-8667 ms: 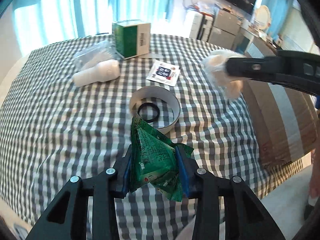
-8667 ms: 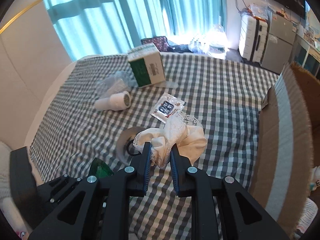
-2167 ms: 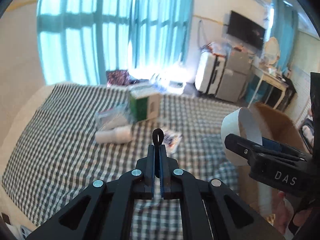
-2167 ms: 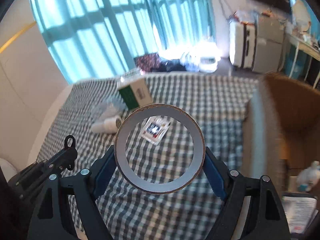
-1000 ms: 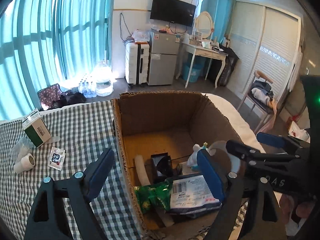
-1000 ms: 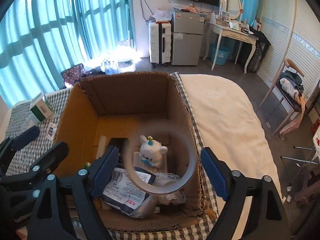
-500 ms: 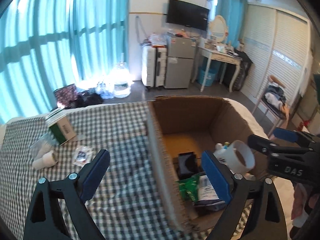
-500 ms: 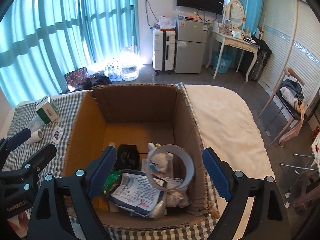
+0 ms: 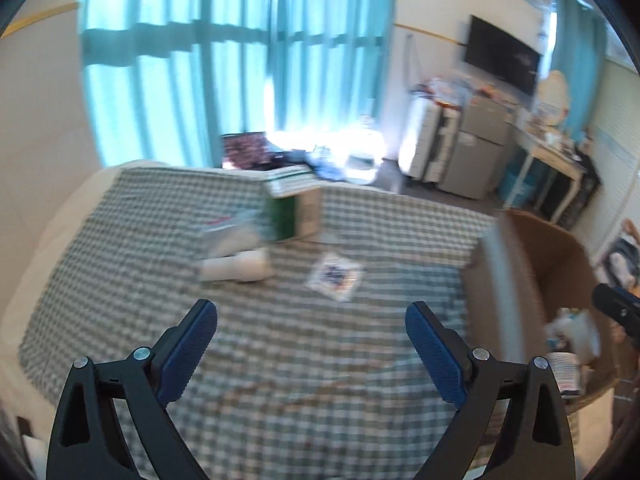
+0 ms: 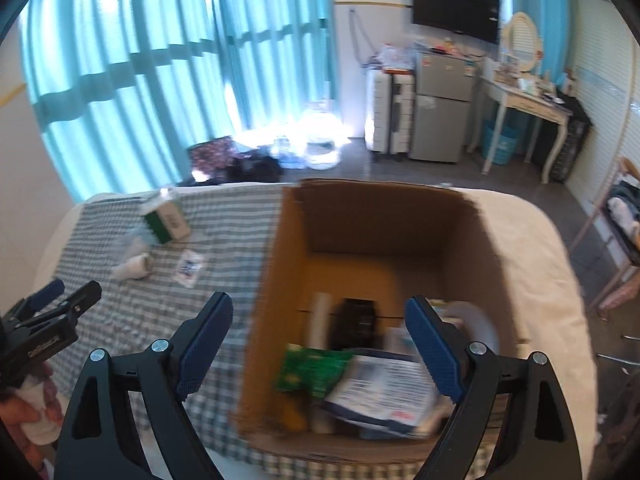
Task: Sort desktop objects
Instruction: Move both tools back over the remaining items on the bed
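My left gripper (image 9: pixel 310 312) hangs over the checked cloth (image 9: pixel 120 240), its jaws opening with nothing between them. Beyond it lie a white cylinder (image 9: pixel 236 266), a clear bag (image 9: pixel 228 232), a green box (image 9: pixel 292 216) and a small sachet (image 9: pixel 336 274). My right gripper (image 10: pixel 319 304) stands open and empty above the cardboard box (image 10: pixel 280 260). Inside the box are a white tape ring (image 10: pixel 476 324), a green packet (image 10: pixel 316 368), a black item (image 10: pixel 356 324) and a printed pouch (image 10: pixel 384 384). The left gripper (image 10: pixel 52 300) shows at the right wrist view's left edge.
The cardboard box (image 9: pixel 520 280) stands at the cloth's right end. Bare white bedding (image 10: pixel 540 260) lies right of it. Beyond the bed are teal curtains (image 10: pixel 160 60), suitcases (image 10: pixel 390 120), a small fridge (image 10: pixel 440 116) and a dressing table (image 10: pixel 524 100).
The tape ring has dropped from the right gripper into the box. The left gripper has swung away from the box toward the items on the cloth. The right gripper has shifted left.
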### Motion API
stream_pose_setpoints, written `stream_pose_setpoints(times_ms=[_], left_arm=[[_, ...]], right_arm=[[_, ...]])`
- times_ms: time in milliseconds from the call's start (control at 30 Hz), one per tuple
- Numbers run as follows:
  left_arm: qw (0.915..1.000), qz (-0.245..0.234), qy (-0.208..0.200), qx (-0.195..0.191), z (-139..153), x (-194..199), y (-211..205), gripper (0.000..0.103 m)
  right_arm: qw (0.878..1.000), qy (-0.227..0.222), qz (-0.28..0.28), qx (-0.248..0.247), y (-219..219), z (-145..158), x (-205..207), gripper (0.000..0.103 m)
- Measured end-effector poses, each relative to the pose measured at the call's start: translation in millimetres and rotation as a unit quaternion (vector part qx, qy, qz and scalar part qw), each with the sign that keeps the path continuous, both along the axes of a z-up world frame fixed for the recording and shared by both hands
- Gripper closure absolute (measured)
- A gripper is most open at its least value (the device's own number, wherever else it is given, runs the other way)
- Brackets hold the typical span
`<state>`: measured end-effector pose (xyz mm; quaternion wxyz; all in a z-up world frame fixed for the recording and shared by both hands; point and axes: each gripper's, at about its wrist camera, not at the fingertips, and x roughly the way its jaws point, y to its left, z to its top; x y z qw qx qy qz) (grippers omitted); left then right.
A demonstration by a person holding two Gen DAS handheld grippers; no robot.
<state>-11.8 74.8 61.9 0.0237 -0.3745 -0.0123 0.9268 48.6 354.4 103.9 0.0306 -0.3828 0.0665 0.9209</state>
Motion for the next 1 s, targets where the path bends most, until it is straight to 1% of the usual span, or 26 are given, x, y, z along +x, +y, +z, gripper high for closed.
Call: stream_pose_setpoints(times_ms=[67, 133, 200, 367, 433, 500, 567, 600, 633, 700, 767, 800, 833, 900, 933, 1000], left_arm=[[0.9998, 0.014, 0.000, -0.015, -0.6, -1.0, -17.4, 0.003], [0.9997, 0.018, 0.003, -0.018, -1.7, -3.0, -30.3, 0.000], [0.9997, 0.018, 0.002, -0.016, -4.8, -7.8, -43.7, 0.000], [0.9997, 0.017, -0.011, -0.014, -19.5, -30.8, -66.1, 0.000], [0.9997, 0.016, -0.015, -0.012, -29.1, -43.5, -72.7, 0.000], [0.9994, 0.023, -0.018, -0.017, -41.7, -54.4, -79.0, 0.000], [0.9984, 0.045, -0.025, -0.023, -58.8, -65.8, -86.0, 0.000], [0.9980, 0.054, -0.026, -0.021, -66.5, -69.1, -88.7, 0.000], [0.9976, 0.062, -0.029, -0.011, -78.6, -72.5, -91.9, 0.000], [0.9974, 0.059, -0.041, 0.007, -100.6, -78.4, -95.0, 0.000], [0.9972, 0.046, -0.058, 0.010, -120.3, -85.6, -93.8, 0.000], [0.9970, 0.044, -0.063, 0.011, -129.2, -90.5, -93.4, 0.000], [0.9968, 0.045, -0.064, 0.015, -133.1, -91.7, -93.6, 0.000], [0.9954, 0.054, -0.066, 0.044, -140.3, -97.9, -97.7, 0.000], [0.9941, 0.056, -0.067, 0.065, -143.0, -101.4, -100.4, 0.000], [0.9924, 0.060, -0.064, 0.087, -146.2, -105.6, -104.2, 0.000]], right_arm=[[0.999, -0.007, 0.024, -0.027, -21.7, -2.8, -10.2, 0.015], [0.997, -0.010, 0.051, -0.065, -42.3, -4.6, -19.8, 0.015], [0.994, -0.012, 0.070, -0.081, -63.1, -5.8, -29.8, 0.015], [0.993, -0.020, 0.097, -0.059, -119.8, -15.4, -68.3, 0.015], [0.993, -0.025, 0.100, -0.056, -139.3, -24.4, -91.7, 0.015], [0.993, -0.035, 0.098, -0.049, -157.6, -36.9, -122.1, 0.015], [0.995, -0.038, 0.085, -0.041, -169.8, -50.8, -148.7, 0.015], [0.995, -0.048, 0.076, -0.034, -178.2, -64.7, -168.2, 0.015], [0.995, -0.059, 0.070, -0.032, -181.7, -74.8, -179.6, 0.015], [0.995, -0.074, 0.059, -0.038, -184.7, -100.4, -197.7, 0.015], [0.994, -0.087, 0.051, -0.042, -185.5, -127.1, -207.1, 0.015], [0.993, -0.102, 0.046, -0.035, -186.2, -140.2, -212.6, 0.015], [0.992, -0.116, 0.043, -0.023, -187.4, -152.0, -218.0, 0.015], [0.990, -0.137, 0.044, -0.010, -188.3, -169.3, -225.7, 0.015], [0.989, -0.141, 0.043, -0.016, -187.5, -176.0, -229.3, 0.015], [0.989, -0.141, 0.043, -0.028, -187.0, -182.8, -234.2, 0.015]])
